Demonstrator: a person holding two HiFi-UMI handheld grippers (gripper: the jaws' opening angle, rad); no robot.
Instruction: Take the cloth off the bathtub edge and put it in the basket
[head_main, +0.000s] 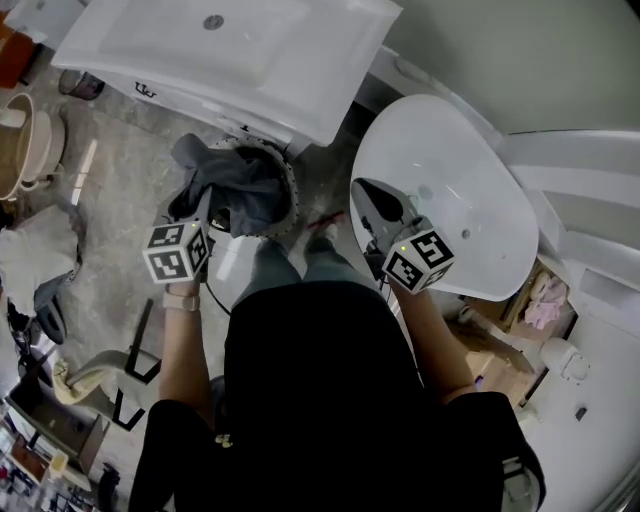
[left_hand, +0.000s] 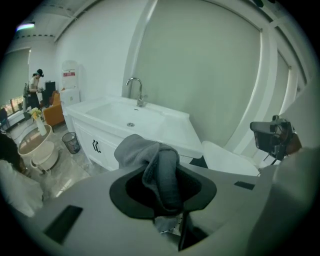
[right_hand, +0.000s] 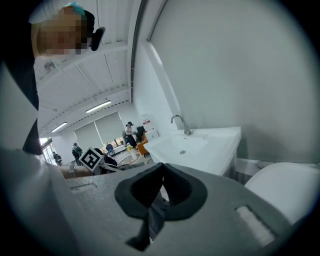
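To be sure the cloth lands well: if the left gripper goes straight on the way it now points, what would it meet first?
Probably the basket: the left gripper, shut on the grey cloth, points down at its rim in the head view. Depth is unclear.

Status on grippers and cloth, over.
Left gripper shut on cloth; right gripper shut, empty. Cloth over basket, not yet released. Nothing in the way.

text: none legible | sign (left_hand: 69, 73): red (too small to read)
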